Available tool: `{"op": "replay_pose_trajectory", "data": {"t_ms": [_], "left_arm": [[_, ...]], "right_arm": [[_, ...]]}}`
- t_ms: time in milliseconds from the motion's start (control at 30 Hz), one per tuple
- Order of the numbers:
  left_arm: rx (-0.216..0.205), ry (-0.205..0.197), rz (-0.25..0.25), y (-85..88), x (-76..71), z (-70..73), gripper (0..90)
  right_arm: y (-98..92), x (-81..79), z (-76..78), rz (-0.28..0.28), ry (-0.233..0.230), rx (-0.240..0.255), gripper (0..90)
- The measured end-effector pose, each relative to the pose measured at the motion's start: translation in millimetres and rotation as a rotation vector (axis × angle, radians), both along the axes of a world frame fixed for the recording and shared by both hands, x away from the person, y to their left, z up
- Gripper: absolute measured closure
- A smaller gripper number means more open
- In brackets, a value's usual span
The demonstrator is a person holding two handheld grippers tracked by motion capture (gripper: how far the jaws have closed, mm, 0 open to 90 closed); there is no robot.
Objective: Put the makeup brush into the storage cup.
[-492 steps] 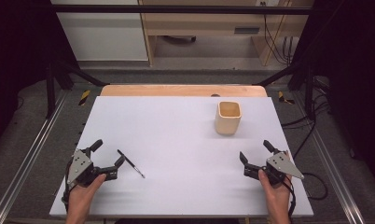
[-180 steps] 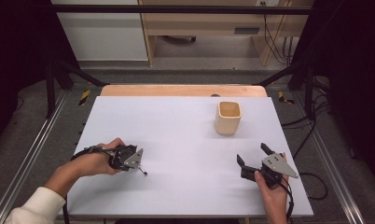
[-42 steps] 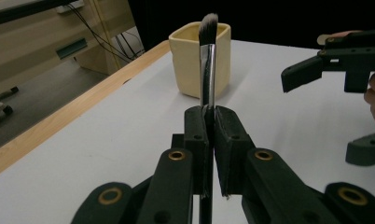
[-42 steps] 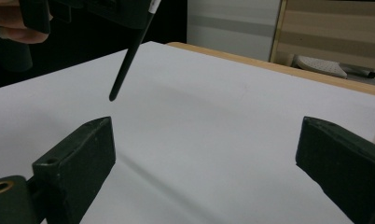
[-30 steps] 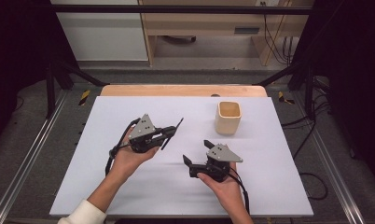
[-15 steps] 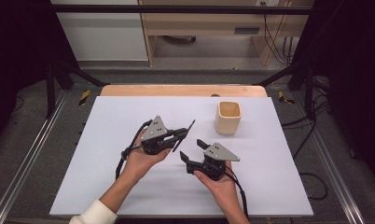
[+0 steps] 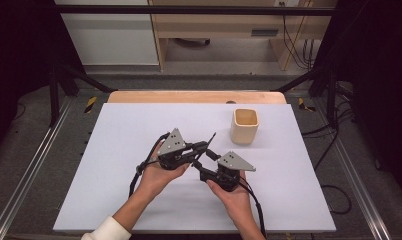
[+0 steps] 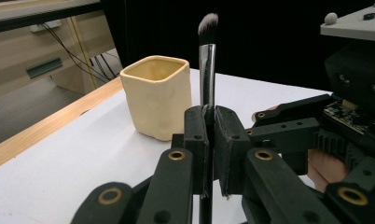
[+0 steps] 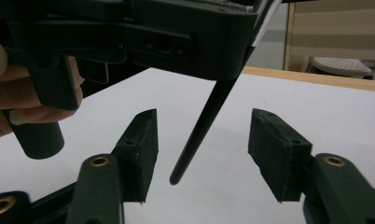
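My left gripper is shut on a slim black makeup brush, its bristles pointing up toward the cream cup. The brush's thin handle end hangs between the pads of my right gripper, with a gap on each side. Those jaws have just been closing and still stand open around the handle. The left gripper's body looms above them in the right gripper view.
The white table top stretches wide on the left and at the front. A wooden strip runs along its far edge. Dark frame rails flank both sides. The cup stands just beyond and to the right of both grippers.
The left gripper has carried the brush to the right and nearer, bringing its handle end over the right gripper. The right gripper's jaws have narrowed.
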State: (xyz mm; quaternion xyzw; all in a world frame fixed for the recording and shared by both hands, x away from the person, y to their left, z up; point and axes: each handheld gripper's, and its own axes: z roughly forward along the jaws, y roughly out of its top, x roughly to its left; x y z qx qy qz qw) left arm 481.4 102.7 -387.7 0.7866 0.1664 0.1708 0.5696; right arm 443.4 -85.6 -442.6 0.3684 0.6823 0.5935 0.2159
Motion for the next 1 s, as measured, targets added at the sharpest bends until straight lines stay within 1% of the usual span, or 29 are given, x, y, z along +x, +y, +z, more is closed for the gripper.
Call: {"op": "replay_pose_trajectory", "data": {"t_ms": [200,233,300,400,600,1000], "left_arm": [[-0.008,0.004,-0.001,-1.0,-1.0,-1.2,84.2],[-0.008,0.003,-0.001,-1.2,-1.2,-1.4,84.2],[-0.009,0.003,-0.001,-1.4,-1.5,-1.7,84.2],[-0.011,0.005,-0.002,-1.7,-1.7,-2.3,84.2],[-0.014,0.006,-0.005,-2.4,-2.5,-3.1,84.2],[-0.015,0.010,-0.006,-1.5,-3.4,-4.0,84.2]], "right_arm": [[-1.1,1.2,0.8,-0.002,0.001,0.019,52.2],[-1.4,1.6,0.6,0.001,-0.003,0.024,53.8],[-1.4,1.3,1.1,0.004,0.006,0.031,57.6],[-1.6,1.4,1.1,0.011,0.005,0.038,62.2],[-3.2,2.0,1.2,0.017,0.005,0.034,68.0],[-3.7,2.9,1.2,0.015,0.006,0.040,75.4]]}}
